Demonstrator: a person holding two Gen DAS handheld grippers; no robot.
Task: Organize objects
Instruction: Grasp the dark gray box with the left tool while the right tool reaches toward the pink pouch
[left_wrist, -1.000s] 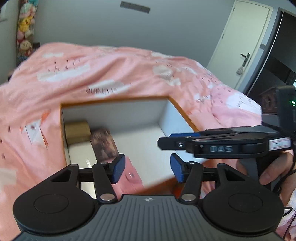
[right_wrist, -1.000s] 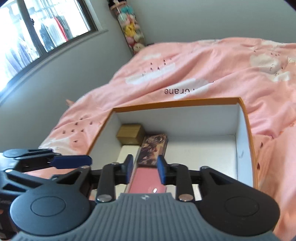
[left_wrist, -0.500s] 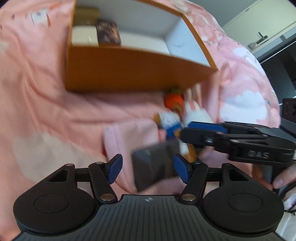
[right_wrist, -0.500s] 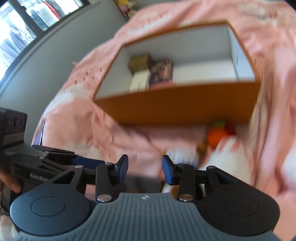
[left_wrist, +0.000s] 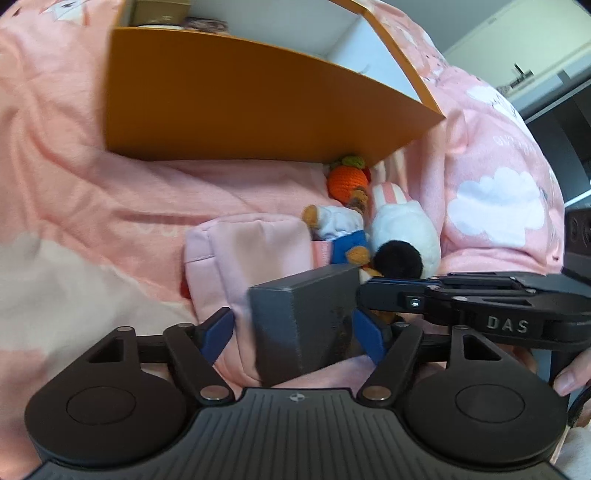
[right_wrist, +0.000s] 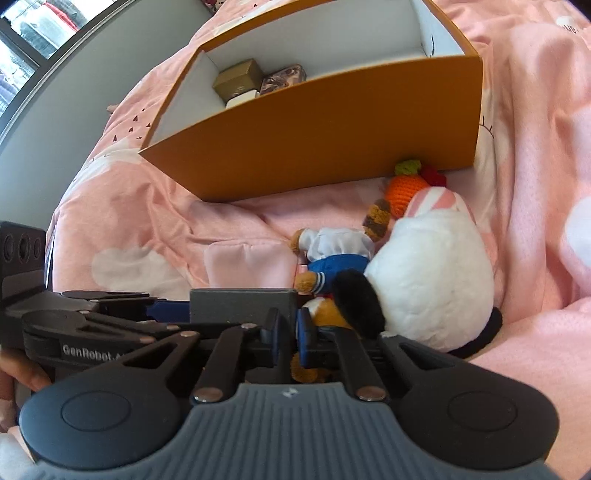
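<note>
A dark grey box (left_wrist: 306, 317) lies on the pink bedding, on a pink pouch (left_wrist: 251, 243). My left gripper (left_wrist: 295, 332) is open with the grey box between its blue fingers; the right finger touches it. My right gripper (right_wrist: 290, 332) reaches the same box (right_wrist: 242, 304) from the right, its fingers closed to a narrow gap at the box's right edge. An orange box (left_wrist: 258, 110) with white inside stands behind, holding a gold box (right_wrist: 238, 79) and a dark printed box (right_wrist: 284, 77).
Soft toys lie right of the grey box: a white plush (right_wrist: 432, 280), a small doll in blue (right_wrist: 332, 258) and an orange crochet carrot (left_wrist: 347, 179). The pink blanket (left_wrist: 74, 184) covers the bed. A door and dark doorway are at far right.
Both grippers pulled back out of the orange box and dropped low in front of it. They now flank the grey box. The right gripper's fingers have narrowed.
</note>
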